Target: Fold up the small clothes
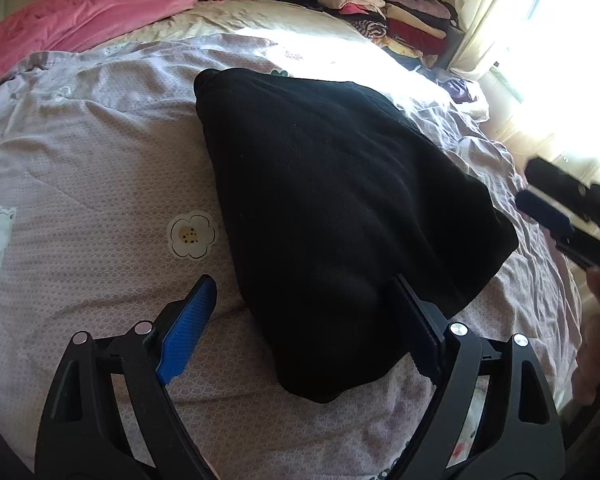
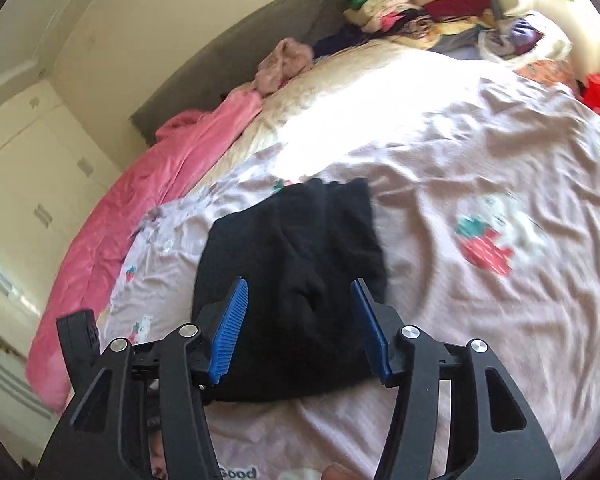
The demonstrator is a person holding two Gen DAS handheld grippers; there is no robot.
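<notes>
Left claw gapes wide over the near end of a folded black fleece garment lying on the pale lilac printed bed quilt; right claw hovers apart.

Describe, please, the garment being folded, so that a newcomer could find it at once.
On the bed, the pale pink printed quilt covers the middle. The black garment lies folded there, in front of both open grippers. It is the only black item lying alone, apart from the far stack of folded clothes.
</notes>
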